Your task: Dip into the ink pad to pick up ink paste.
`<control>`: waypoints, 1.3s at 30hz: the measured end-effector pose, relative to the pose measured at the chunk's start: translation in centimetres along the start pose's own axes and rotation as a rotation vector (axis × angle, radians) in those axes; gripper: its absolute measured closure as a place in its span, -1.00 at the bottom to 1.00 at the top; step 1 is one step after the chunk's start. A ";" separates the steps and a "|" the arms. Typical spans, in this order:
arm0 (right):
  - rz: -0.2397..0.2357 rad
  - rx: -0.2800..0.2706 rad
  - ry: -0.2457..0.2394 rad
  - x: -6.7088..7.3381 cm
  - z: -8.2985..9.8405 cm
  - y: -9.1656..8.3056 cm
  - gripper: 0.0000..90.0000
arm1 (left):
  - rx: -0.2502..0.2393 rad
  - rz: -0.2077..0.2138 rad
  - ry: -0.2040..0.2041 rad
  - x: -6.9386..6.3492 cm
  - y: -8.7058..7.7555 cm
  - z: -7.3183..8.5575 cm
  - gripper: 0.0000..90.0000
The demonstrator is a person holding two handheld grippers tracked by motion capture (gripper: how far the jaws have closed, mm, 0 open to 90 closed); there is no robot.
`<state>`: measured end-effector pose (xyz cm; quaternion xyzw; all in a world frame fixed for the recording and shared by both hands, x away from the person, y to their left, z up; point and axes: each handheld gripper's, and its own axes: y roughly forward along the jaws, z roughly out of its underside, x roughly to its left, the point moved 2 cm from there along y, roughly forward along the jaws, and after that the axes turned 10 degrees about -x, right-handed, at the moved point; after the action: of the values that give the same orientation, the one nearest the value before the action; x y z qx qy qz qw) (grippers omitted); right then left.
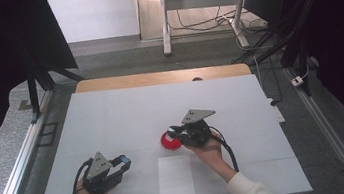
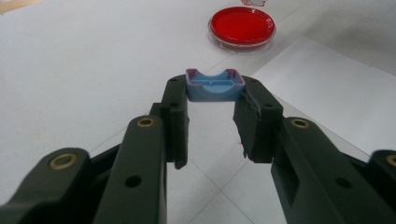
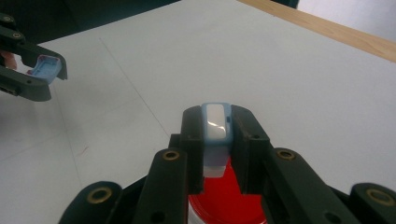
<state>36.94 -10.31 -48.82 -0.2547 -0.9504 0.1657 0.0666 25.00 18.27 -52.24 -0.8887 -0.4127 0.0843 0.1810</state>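
My left gripper (image 2: pixel 215 91) is shut on a small blue U-shaped plastic piece (image 2: pixel 215 86) with a purple rim, held at the jaw tips just above the table. In the high view that gripper (image 1: pixel 124 161) sits at the front left. My right gripper (image 3: pixel 215 122) is shut on a narrow white piece with a pale blue rim (image 3: pixel 215 128), held upright. A red round dish (image 3: pixel 224 200) lies directly under it. In the high view the right gripper (image 1: pixel 174 129) hovers over the dish (image 1: pixel 169 141) near the table's middle.
A white paper sheet (image 1: pixel 175 178) lies on the pale table (image 1: pixel 112 115) at the front, between the two hands. The table's wooden far edge (image 1: pixel 157 77) runs along the back. Black frame posts and cables stand beyond the table.
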 end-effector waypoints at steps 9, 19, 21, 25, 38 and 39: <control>-0.025 -0.037 0.046 0.0 -0.6 -0.7 0.68 | -0.003 -0.002 -0.006 0.2 -0.1 0.0 0.45; -0.019 -0.084 0.054 0.1 -1.6 -2.2 0.68 | -0.015 0.001 -0.017 0.4 -0.5 0.1 0.45; -0.019 -0.083 0.050 0.2 -1.7 -2.5 0.68 | -0.015 0.002 -0.017 0.4 -0.4 0.0 0.45; -0.028 -0.083 0.046 0.5 -1.8 -2.9 0.68 | -0.018 -0.001 -0.016 0.4 -0.4 -0.1 0.45; -0.032 -0.089 0.025 1.9 -2.0 -4.4 0.68 | -0.015 0.006 -0.003 0.2 -0.1 -0.3 0.45; -0.035 -0.090 0.029 1.9 -2.0 -4.5 0.68 | -0.014 0.006 0.001 0.2 -0.1 -0.3 0.45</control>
<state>33.61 -12.47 -45.33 -0.2431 -0.9601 0.1180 0.0718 25.13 18.37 -51.94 -0.8913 -0.4104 0.0814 0.1746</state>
